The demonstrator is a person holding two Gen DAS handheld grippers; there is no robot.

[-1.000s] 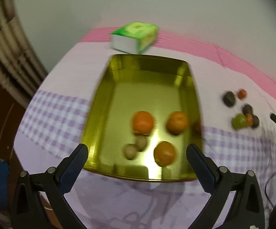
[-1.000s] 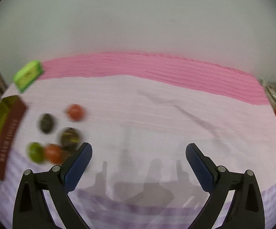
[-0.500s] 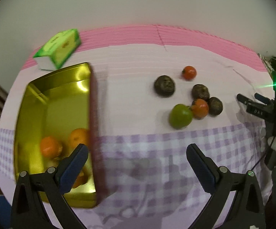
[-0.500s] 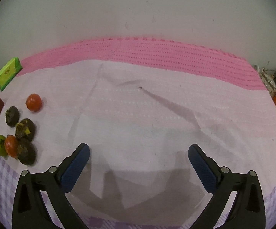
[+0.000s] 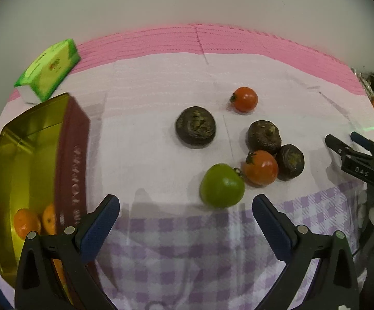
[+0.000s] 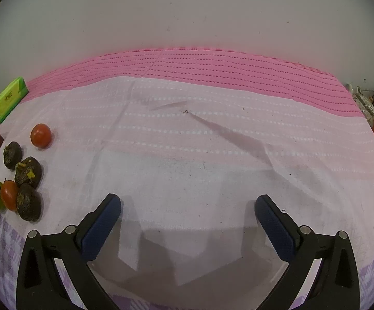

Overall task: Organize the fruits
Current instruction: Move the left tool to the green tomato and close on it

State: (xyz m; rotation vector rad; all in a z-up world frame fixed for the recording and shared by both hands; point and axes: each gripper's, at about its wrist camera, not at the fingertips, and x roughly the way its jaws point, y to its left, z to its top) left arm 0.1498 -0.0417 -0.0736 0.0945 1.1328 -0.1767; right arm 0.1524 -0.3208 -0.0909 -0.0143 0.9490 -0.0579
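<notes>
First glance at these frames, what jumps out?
The loose fruit cluster mid-cloth: a green fruit touching a red tomato, dark fruits around, just ahead of the open left hand-held gripper. At far left, a gold tin holds oranges, with a green box behind.

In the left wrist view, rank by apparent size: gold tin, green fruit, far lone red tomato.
1. gold tin, by far the largest.
2. green fruit.
3. far lone red tomato, smallest, though it lies farther from the camera, so the true gap is unsure.
</notes>
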